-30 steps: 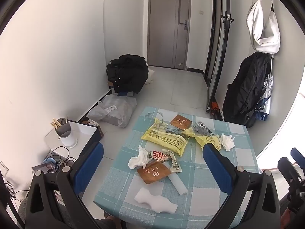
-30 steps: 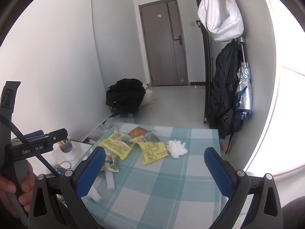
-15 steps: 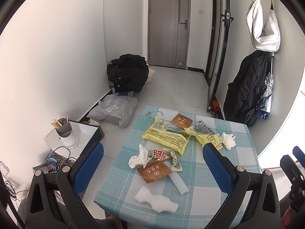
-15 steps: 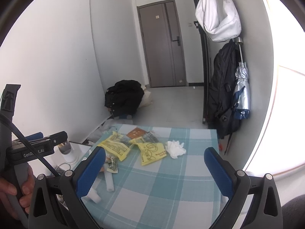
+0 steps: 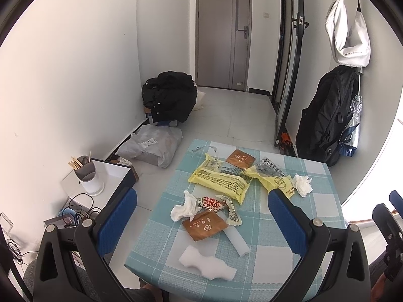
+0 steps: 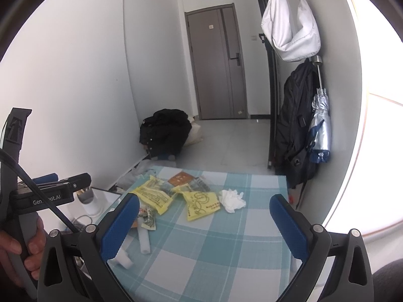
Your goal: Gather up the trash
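Trash lies on a small table with a teal checked cloth [image 5: 297, 256]. I see a large yellow wrapper [image 5: 221, 181], a smaller yellow bag [image 5: 277, 181], two brown packets [image 5: 204, 225] [image 5: 239, 159], a crumpled tissue [image 5: 185, 206], another tissue [image 5: 302, 185], a red-white candy wrapper [image 5: 211, 202], a white foam piece [image 5: 206, 264] and a white tube [image 5: 238, 239]. My left gripper [image 5: 201, 221] is open and empty, held above the table's near side. My right gripper [image 6: 204, 226] is open and empty, above the table [image 6: 226, 264]; the yellow bag [image 6: 201, 201] and tissue [image 6: 231, 200] lie ahead.
A black bag [image 5: 168, 100] and a grey plastic parcel [image 5: 151, 146] lie on the floor by the left wall. A white side stand with a chopstick cup [image 5: 88, 176] is left of the table. A black backpack [image 5: 325, 115] and umbrella hang right. A grey door [image 5: 223, 32] is at the far end.
Both grippers have drifted slightly, so the table sits a little lower in the views. Both stay open. Nothing on the table has moved.
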`<state>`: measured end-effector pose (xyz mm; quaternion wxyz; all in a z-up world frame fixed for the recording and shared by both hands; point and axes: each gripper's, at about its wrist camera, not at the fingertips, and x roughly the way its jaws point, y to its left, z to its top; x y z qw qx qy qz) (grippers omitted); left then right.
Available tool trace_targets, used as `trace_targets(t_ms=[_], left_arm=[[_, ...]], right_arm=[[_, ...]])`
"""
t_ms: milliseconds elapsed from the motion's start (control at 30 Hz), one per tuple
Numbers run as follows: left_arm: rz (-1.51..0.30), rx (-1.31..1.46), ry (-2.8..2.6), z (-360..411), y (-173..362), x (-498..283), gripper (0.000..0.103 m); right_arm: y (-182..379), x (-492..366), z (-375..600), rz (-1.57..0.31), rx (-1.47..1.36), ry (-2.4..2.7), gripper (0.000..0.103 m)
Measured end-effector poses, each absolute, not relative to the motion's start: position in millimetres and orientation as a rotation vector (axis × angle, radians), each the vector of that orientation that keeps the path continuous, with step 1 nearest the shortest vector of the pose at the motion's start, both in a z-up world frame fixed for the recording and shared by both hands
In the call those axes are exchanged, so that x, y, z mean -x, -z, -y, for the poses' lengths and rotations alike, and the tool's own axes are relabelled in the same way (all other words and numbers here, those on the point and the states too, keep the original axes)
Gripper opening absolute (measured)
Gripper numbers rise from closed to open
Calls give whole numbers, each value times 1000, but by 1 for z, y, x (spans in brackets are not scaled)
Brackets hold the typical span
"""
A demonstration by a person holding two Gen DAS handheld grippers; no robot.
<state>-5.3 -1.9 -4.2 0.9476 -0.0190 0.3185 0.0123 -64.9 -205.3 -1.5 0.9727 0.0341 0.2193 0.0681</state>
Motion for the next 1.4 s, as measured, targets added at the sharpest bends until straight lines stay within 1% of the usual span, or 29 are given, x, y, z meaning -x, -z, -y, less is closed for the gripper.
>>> trace_targets(t_ms=[1133, 1233, 1400], left_arm=[[-682, 46, -20, -2, 9, 1, 102], [-715, 54, 0, -4, 15, -2, 102], [-825, 76, 40, -12, 35, -12, 102]], right_arm=[[5, 63, 205, -468, -82, -170, 103], [5, 62, 203, -470, -82, -178, 103], [7, 56, 203, -487, -95, -187, 103]])
